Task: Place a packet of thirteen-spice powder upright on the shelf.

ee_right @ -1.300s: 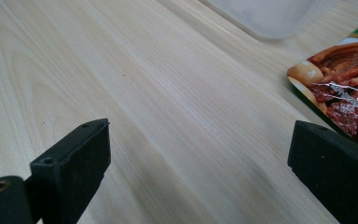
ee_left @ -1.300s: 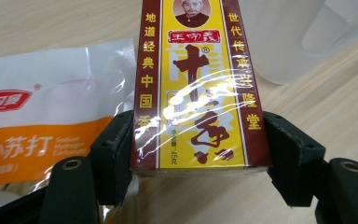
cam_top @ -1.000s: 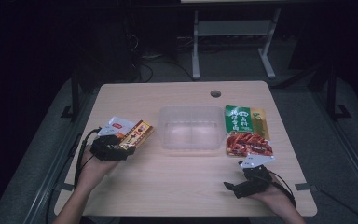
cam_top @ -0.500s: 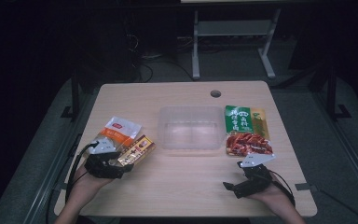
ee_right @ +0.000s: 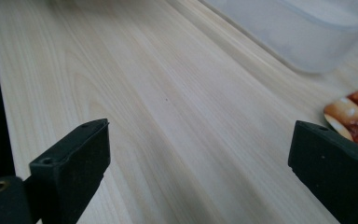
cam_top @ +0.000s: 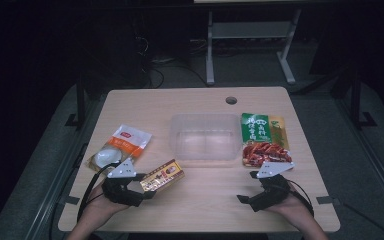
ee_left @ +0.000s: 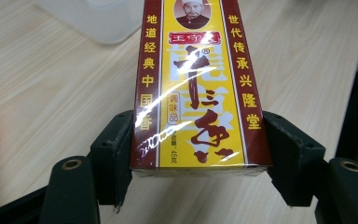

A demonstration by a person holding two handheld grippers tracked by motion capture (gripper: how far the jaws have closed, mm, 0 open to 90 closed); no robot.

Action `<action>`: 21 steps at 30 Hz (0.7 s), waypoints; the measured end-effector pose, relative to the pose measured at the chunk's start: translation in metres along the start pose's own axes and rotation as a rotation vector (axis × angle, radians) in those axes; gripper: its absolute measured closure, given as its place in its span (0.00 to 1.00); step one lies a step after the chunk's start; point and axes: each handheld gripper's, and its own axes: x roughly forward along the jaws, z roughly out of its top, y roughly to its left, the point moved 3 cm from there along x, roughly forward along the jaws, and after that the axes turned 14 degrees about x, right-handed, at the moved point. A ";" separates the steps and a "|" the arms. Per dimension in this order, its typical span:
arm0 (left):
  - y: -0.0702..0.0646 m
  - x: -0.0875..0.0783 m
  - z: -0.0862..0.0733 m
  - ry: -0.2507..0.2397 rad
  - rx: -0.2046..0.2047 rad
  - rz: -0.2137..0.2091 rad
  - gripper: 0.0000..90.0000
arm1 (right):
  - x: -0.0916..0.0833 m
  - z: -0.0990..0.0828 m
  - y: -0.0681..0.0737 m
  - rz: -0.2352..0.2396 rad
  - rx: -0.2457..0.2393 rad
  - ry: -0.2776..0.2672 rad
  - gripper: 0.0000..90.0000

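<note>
A clear plastic tub (cam_top: 204, 136) sits mid-table on the pale wooden table (cam_top: 200, 102). Just right of the tub lies a green-and-red snack packet (cam_top: 263, 139), close alongside it. Left of the tub, well apart, lies an orange-and-white pouch (cam_top: 119, 148). Behind the tub, toward the far edge, is a round cable hole (cam_top: 231, 100).

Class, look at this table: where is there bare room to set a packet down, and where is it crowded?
Bare wood lies between the left gripper and right gripper, in front of the clear tub, and behind it toward the cable hole. The orange pouch and green snack bag crowd the tub's sides.
</note>
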 end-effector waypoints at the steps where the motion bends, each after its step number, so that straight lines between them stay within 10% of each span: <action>1: -0.001 0.002 0.002 -0.002 0.017 -0.012 0.36 | 0.000 0.001 0.000 0.006 -0.004 -0.004 0.06; 21: -0.004 0.045 0.046 -0.066 0.144 -0.160 0.36 | -0.004 0.039 0.000 0.161 -0.117 -0.103 0.07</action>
